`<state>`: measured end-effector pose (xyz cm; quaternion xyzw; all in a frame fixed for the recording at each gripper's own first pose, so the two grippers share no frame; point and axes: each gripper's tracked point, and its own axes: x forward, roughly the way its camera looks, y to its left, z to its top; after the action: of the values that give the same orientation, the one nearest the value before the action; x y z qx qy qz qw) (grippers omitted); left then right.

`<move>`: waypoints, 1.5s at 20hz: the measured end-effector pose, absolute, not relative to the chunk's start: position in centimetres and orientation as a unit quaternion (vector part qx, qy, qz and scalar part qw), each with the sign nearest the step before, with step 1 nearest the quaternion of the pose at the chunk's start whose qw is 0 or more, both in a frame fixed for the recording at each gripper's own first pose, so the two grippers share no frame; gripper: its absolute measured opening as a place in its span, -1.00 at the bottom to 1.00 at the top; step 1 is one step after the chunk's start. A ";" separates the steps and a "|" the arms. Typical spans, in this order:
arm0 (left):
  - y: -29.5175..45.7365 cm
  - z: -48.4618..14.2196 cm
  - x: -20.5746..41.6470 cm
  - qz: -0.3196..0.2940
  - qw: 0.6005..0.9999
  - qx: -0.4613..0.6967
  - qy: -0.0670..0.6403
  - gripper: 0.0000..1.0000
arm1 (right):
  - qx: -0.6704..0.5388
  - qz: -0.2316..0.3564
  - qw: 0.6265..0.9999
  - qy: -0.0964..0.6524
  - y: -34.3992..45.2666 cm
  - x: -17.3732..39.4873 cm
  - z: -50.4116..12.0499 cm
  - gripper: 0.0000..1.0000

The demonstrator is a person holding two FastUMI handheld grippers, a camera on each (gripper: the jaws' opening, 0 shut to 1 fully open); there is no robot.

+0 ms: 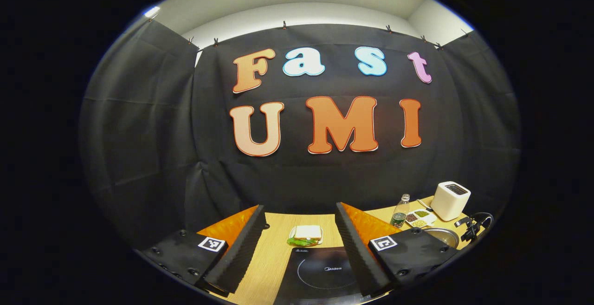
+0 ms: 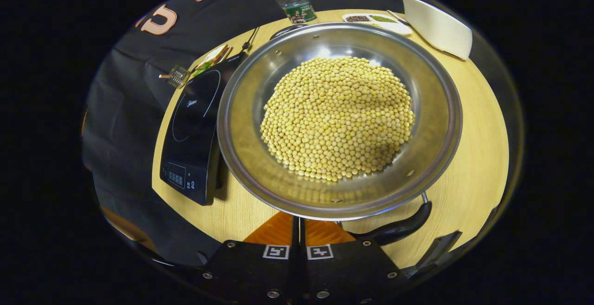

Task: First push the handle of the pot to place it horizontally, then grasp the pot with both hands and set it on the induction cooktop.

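Two Grippers, One Pot: The Handle Comes First

One gripper works close. In the right gripper view, the right gripper (image 2: 299,235) sits at six o'clock, its fingers drawn together with nothing between them, just beside the curved black handle (image 2: 399,228) of the wide stainless-steel pot (image 2: 250,156), heaped with pale yellow soybeans (image 2: 336,117). At nine o'clock lies the black glass induction cooktop (image 2: 190,124), just beside the pot on the light wooden table (image 2: 478,124). In the left gripper view, the left gripper (image 1: 299,258) hangs spread wide over the cooktop. By appearances the handle-pushing step is in hand; next would come a sideways nudge, then a two-sided grasp.
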<state>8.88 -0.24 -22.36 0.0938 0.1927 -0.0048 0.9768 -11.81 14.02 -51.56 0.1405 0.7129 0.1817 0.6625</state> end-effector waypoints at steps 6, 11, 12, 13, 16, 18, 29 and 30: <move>-1.0 -21.3 9.2 -0.007 0.979 0.099 0.180 0.97 | 0.150 0.153 0.670 0.711 11.4 -10.5 -52.0 -1.00; -1.2 -21.7 9.4 -0.012 0.980 0.089 0.180 0.97 | 0.158 0.136 0.670 0.713 9.3 -9.9 -52.5 -1.00; -1.0 -21.9 9.3 -0.009 0.979 0.086 0.182 0.97 | 0.159 0.130 0.672 0.712 8.8 -9.6 -52.8 -1.00; -0.8 -22.1 9.3 -0.008 0.979 0.083 0.184 0.97 | 0.161 0.122 0.675 0.710 8.2 -9.4 -52.9 -1.00; -0.1 -22.2 9.4 -0.003 0.979 0.085 0.185 0.97 | 0.164 0.102 0.676 0.711 6.7 -8.8 -53.1 -1.00; 0.1 -22.1 9.4 -0.002 0.979 0.084 0.183 0.97 | 0.164 0.093 0.678 0.710 5.9 -8.5 -53.1 -1.00; 0.4 -22.2 9.5 -0.002 0.979 0.084 0.184 0.97 | 0.171 0.020 0.690 0.703 1.6 -6.3 -54.4 -1.00; 0.4 -22.3 9.4 -0.001 0.979 0.084 0.185 0.97 | 0.179 0.015 0.690 0.702 1.5 -5.9 -54.4 -1.00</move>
<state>9.40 0.39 -22.25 0.0841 0.1853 -0.0009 0.9791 -5.85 1.50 -54.39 0.1785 0.7015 0.0146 0.6898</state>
